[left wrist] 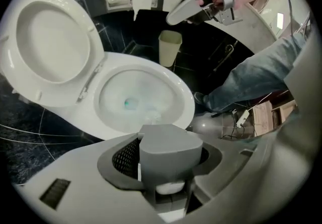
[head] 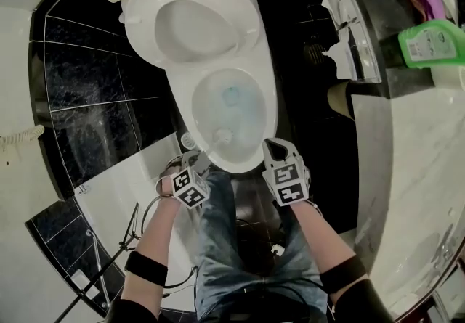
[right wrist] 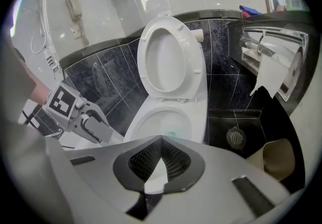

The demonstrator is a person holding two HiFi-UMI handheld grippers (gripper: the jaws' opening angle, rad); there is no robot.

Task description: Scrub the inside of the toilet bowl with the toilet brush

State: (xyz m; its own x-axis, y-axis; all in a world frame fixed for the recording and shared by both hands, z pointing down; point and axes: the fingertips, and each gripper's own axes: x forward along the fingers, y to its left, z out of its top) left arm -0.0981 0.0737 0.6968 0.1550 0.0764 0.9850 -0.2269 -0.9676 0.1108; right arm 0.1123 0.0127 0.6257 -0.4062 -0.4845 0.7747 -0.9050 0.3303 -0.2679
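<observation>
A white toilet [head: 218, 89] stands with its lid and seat [head: 190, 20] raised, and there is blue water in the bowl [head: 234, 100]. The toilet brush's white head [head: 221, 136] rests inside the bowl's near rim. Its shaft runs back to my left gripper [head: 193, 163], which is shut on the brush's grey handle [left wrist: 168, 150]. In the left gripper view the handle fills the space between the jaws and the bowl [left wrist: 136, 99] lies just beyond. My right gripper [head: 277, 149] hovers at the bowl's near right edge. Its jaws [right wrist: 160, 155] meet at the tips with nothing between them.
A beige waste bin [right wrist: 279, 160] and a floor drain [right wrist: 235, 137] sit right of the toilet on dark tiles. Above them is a paper holder [right wrist: 271, 62] with a torn sheet hanging. A green bottle [head: 432, 42] stands on the counter. The person's jeans-clad legs [head: 240, 256] face the bowl.
</observation>
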